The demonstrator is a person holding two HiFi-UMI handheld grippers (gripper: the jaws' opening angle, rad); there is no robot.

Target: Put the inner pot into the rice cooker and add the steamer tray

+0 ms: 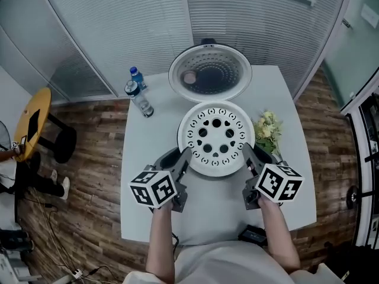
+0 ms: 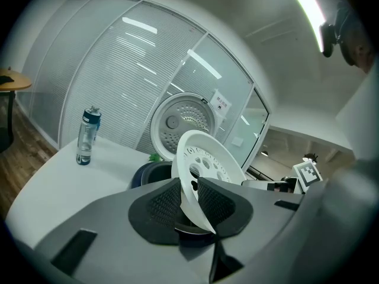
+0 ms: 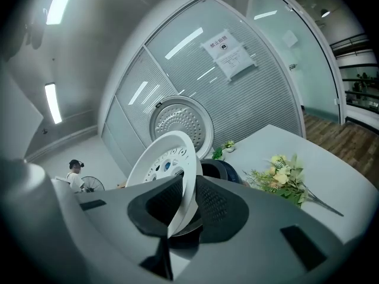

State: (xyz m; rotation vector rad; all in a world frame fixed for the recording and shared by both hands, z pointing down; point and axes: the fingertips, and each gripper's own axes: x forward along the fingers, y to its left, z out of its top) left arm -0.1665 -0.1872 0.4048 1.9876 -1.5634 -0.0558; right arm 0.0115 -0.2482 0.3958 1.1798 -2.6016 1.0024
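We hold the steamer tray [image 1: 216, 139] by two opposite points of its rim. The left gripper [image 1: 182, 160] has its jaws clamped on the left rim, and the right gripper [image 1: 250, 157] has its jaws clamped on the right rim. In each gripper view the rim stands edge-on between the ribbed pads [image 2: 163, 203].

The tray is round, so it has no long axis. It lies nearly level with its perforated face up, clear of the table [image 1: 148, 212]. It sits on our side of the cooker's open lid [image 1: 210, 70] and covers the cooker in the head view. The left gripper view shows the dark cooker [image 2: 148, 173] just beyond the tray.

Left of the cooker stand two bottles [image 1: 139, 97], and their labels cannot be read. Right of the cooker lie flowers [image 1: 267, 132]. Behind the cooker a paper notice [image 3: 228, 52] hangs on the glass wall, its print too small to read. Each gripper's cube [image 1: 154, 188] bears black-and-white square markers
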